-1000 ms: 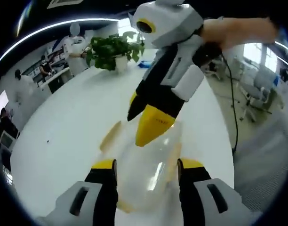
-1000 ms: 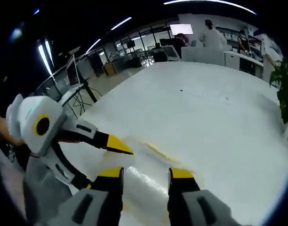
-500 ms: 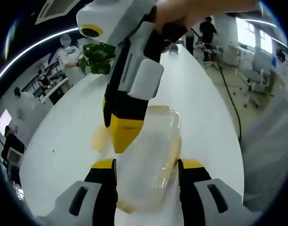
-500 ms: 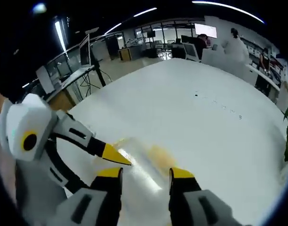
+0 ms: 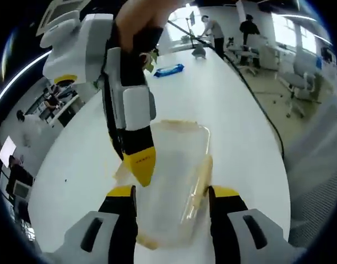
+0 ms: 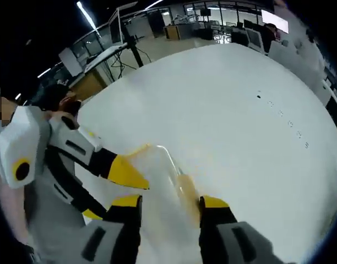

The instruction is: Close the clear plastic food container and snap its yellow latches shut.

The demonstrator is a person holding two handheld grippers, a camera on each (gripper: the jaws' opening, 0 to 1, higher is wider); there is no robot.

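Observation:
The clear plastic container (image 5: pixel 171 176) lies on the white table (image 5: pixel 234 126), reaching in between my left gripper's (image 5: pixel 172 193) open jaws. Yellow latches (image 5: pixel 202 175) run along its right side and other edges. My right gripper (image 5: pixel 140 163) comes down from the upper left, a hand on it, with its yellow tip at the container's left edge. In the right gripper view the container (image 6: pixel 157 176) sits between my right gripper's (image 6: pixel 169 202) open jaws, a yellow latch (image 6: pixel 186 190) by the right jaw. The left gripper (image 6: pixel 126 173) reaches in from the left, touching the container's side.
A blue packet (image 5: pixel 169 70) lies far down the table. The table's edge (image 5: pixel 267 137) runs along the right, with a cable and office chairs (image 5: pixel 303 96) beyond. People stand in the background. Wide bare tabletop (image 6: pixel 240 110) stretches ahead in the right gripper view.
The right gripper has swung from the container's far side round to its left edge and dipped lower. Both cameras have shifted; the container stays between the left jaws.

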